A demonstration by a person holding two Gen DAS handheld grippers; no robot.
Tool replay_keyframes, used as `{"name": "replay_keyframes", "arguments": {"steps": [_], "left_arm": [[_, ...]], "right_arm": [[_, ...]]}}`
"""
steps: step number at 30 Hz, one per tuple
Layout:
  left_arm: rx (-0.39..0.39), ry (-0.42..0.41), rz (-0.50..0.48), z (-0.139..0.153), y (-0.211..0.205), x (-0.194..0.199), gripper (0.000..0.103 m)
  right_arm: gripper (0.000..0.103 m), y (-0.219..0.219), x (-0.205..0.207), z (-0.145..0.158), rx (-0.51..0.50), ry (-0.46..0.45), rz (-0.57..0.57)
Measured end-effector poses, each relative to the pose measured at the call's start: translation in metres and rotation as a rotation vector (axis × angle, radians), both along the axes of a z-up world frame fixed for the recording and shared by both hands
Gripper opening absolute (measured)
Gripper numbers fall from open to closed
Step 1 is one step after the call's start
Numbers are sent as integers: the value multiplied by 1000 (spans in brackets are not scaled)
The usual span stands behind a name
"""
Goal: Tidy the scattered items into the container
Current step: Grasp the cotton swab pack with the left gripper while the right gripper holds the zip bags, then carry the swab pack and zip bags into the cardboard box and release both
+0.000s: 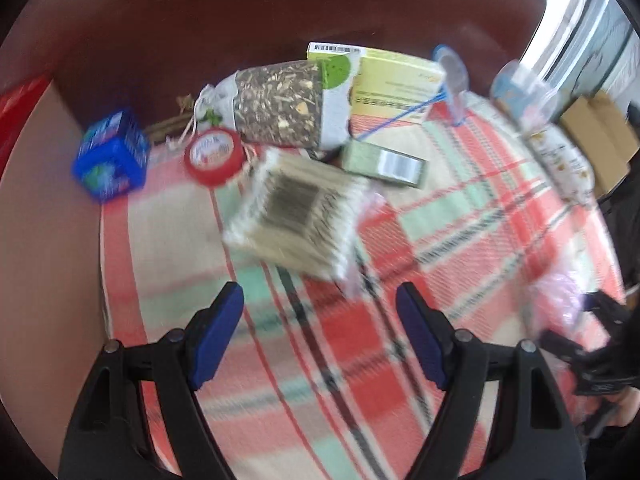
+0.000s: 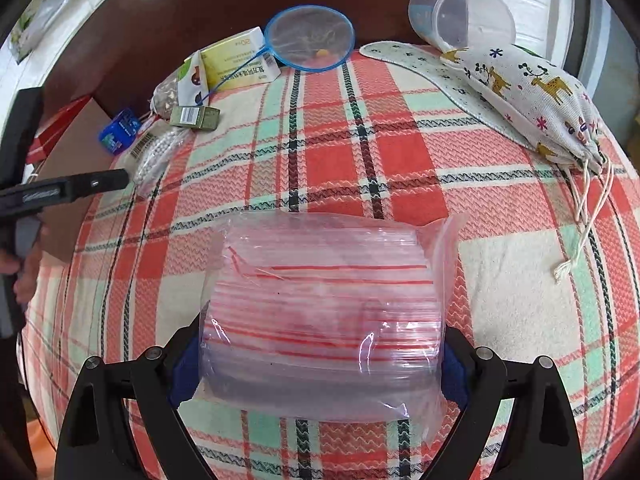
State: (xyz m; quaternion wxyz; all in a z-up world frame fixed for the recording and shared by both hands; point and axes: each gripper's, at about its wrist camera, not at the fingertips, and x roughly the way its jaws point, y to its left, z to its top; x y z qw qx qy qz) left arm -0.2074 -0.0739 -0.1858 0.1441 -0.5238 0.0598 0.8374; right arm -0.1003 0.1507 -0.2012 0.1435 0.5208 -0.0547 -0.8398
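My left gripper [image 1: 320,304] is open and empty above the plaid cloth [image 1: 460,240], just short of a pack of cotton swabs [image 1: 296,208]. Behind the swabs lie a round red tin [image 1: 214,156], a blue box [image 1: 110,156], a bag of dried herbs [image 1: 280,108], a small green box [image 1: 384,162] and a yellow box [image 1: 396,84]. My right gripper [image 2: 320,364] is shut on a stack of clear zip bags with red strips [image 2: 320,320]. The left gripper also shows in the right wrist view [image 2: 80,186].
A blue hand net [image 2: 310,38] lies over the yellow box [image 2: 236,60]. A clear plastic cup [image 2: 464,14], a printed drawstring pouch [image 2: 532,92] and a white spotted cloth [image 2: 420,64] lie at the far right. A brown cardboard box [image 1: 44,208] stands left of the cloth.
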Motion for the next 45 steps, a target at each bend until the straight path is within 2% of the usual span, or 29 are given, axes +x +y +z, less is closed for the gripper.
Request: {"name": "replay_keyframes", "arguments": {"steps": [3,5,8,12,16,17,22,28,30,31,32,33,37,41,45], "left_arm": [[-66,-13,-32,-7,1,-22,81],[-74,-31,-55,-11,3,-31,82],[-99,-39,-101,-16,10,-40,89],[-131,-52,-114,-27,15,-50,91],[-148,-22,-149,-30,18,-54,93],[-143,-12,-158,-29,18,-55,93],[-110,-3,-209,-26,17,-51,71],[-99,1,-229,-18,7,-28,69],[-90,14,-217,-10,1,-18,69],[-84,21,-207,-5,-2,-13,69],[-75,25,-201,2,-6,-6,69],[-69,38,-195,10,-11,2,69],[-35,85,-148,47,-23,40,69],[-45,155,-46,81,-42,61,69],[-60,195,106,110,-99,71,69]], "right_arm": [[94,2,0,0,-8,6,4],[94,4,0,0,-18,10,4],[94,5,-2,0,-29,15,5],[94,4,-4,-1,-31,20,14],[94,4,-5,-2,-38,22,19],[94,4,-5,-2,-36,23,20],[94,5,-5,-2,-43,23,17],[94,7,-5,-2,-49,17,8],[94,7,-4,-2,-57,13,3],[94,7,-2,-2,-58,23,-29],[94,6,0,-1,-45,57,-119],[94,4,2,0,-53,57,-115],[94,-19,13,8,-60,94,-71],[94,-62,11,47,-76,158,24],[94,-123,0,88,-106,206,127]]}}
